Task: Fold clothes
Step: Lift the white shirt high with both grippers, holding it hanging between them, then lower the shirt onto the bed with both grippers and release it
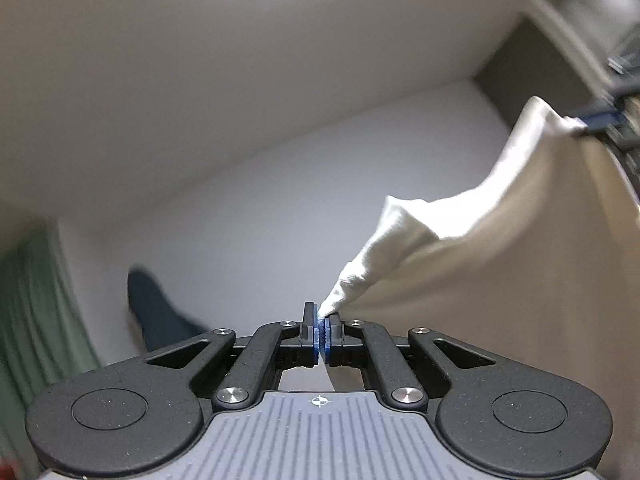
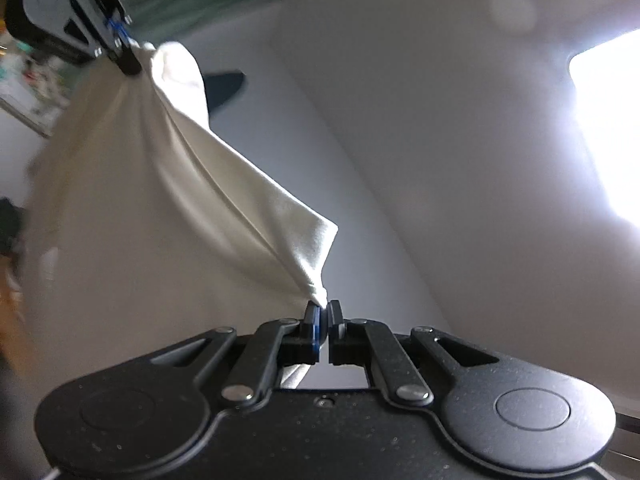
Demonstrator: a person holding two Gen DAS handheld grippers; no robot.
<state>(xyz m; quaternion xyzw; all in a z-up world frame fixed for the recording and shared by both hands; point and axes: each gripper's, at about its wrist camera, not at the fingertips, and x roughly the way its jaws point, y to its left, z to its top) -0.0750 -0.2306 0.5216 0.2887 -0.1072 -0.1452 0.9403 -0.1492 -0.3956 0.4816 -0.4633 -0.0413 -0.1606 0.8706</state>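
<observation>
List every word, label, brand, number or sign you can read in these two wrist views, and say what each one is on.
No readable words, brands or numbers in either view.
Crosshair mark, a sign and not text: on the grey ribbed body behind the left tool.
Colourful blurred patches at the left edge of the right wrist view: too blurred to read.
Cream cloth, pinched by the left tool and the right tool: no print or label visible.

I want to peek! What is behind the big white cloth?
The white cloth hangs between the left gripper and the right gripper, jaws shut on it. Only pale wall shows past its edge; whatever is behind is covered.
</observation>
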